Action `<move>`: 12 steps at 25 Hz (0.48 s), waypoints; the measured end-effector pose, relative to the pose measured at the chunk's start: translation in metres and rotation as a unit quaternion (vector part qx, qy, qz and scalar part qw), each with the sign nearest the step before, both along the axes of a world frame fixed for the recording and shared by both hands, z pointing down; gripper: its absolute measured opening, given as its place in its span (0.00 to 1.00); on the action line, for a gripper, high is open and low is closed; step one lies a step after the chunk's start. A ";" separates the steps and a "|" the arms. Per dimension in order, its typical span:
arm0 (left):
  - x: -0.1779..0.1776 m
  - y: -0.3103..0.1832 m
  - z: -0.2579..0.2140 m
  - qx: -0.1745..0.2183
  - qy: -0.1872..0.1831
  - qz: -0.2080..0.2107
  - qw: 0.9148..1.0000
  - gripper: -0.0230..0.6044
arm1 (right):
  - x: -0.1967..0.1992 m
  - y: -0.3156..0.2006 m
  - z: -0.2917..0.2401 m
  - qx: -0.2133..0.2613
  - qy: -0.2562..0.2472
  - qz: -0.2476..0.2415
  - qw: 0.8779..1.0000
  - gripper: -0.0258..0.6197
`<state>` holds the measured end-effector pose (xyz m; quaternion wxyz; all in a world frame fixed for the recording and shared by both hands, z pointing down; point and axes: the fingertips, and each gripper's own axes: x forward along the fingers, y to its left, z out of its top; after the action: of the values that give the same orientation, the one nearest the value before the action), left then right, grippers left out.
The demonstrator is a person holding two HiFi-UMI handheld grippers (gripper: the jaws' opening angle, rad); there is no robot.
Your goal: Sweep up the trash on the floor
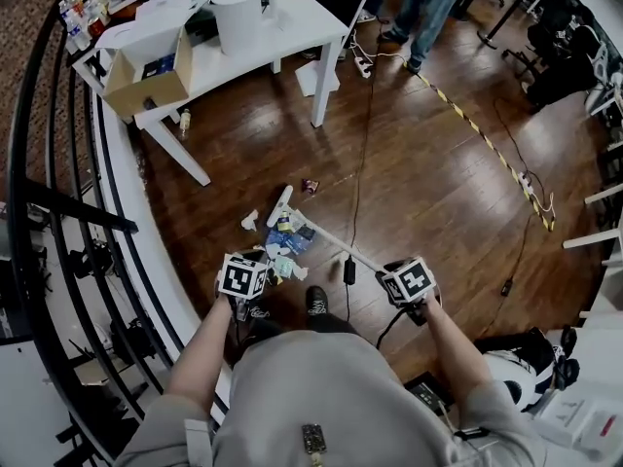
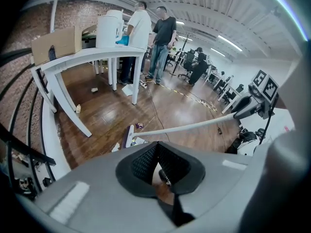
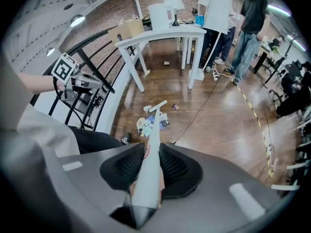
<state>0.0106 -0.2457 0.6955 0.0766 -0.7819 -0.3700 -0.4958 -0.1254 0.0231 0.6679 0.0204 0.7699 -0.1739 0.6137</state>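
**Broom on the pile, one wrapper out wide**

The right gripper (image 3: 148, 160) is clamped on the white broom handle (image 3: 151, 164), its jaws closing onto the shaft from either side. In the head view the handle runs up and left from that gripper (image 1: 401, 282) to the broom head (image 1: 280, 205), just left of centre frame. The head sits at the top edge of the trash pile (image 1: 284, 246), a heap of paper and wrappers on the wood floor right in front of the person's shoes.

The left gripper (image 2: 158, 166) has its jaws pressed together with nothing between them. It hangs at the lower left of the pile in the head view (image 1: 243, 278) and isn't helping with the broom.

By my reading this is the gathering step, with most of the litter already heaped. One small dark wrapper (image 1: 310, 186) lies beyond the broom head, up and to the right. A white scrap (image 1: 250, 220) sits just left of the head.

The next move calls for lifting the head over that wrapper, setting it down on the far side, and dragging it back into the heap. The scrap wants the same treatment. I can't pick out a dustpan in any view, so collecting looks a step away.
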 end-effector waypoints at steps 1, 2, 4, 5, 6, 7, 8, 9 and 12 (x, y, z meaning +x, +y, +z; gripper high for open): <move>0.000 0.005 -0.003 0.000 0.002 0.002 1.000 0.05 | 0.005 0.008 -0.004 -0.001 0.007 0.009 1.000 0.20; 0.001 0.009 -0.007 0.000 0.005 0.004 1.000 0.05 | 0.011 0.017 -0.007 -0.004 0.014 0.017 1.000 0.20; 0.002 0.016 -0.009 0.000 0.008 0.008 1.000 0.05 | 0.026 0.035 -0.012 -0.013 0.028 0.032 0.999 0.20; 0.002 0.018 -0.010 0.001 0.009 0.010 1.000 0.05 | 0.035 0.044 -0.013 -0.018 0.034 0.038 0.999 0.20; 0.002 0.019 -0.012 0.003 0.010 0.011 1.000 0.05 | 0.043 0.053 -0.012 -0.023 0.039 0.045 0.998 0.20; 0.003 0.020 -0.014 0.006 0.011 0.012 1.000 0.05 | 0.052 0.062 -0.011 -0.027 0.042 0.051 0.997 0.20; 0.002 0.020 -0.015 0.009 0.011 0.014 1.000 0.05 | 0.061 0.070 -0.008 -0.032 0.044 0.058 0.997 0.20; 0.002 0.020 -0.015 0.012 0.011 0.015 1.000 0.05 | 0.070 0.078 -0.005 -0.036 0.044 0.066 0.996 0.20; 0.000 0.021 -0.015 0.018 0.009 0.015 1.000 0.05 | 0.091 0.096 0.009 -0.041 0.034 0.093 0.994 0.20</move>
<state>0.0109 -0.2244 0.6804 0.1018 -0.7792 -0.3717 -0.4943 -0.0349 0.1196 0.6769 0.0004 0.8017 -0.0756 0.5930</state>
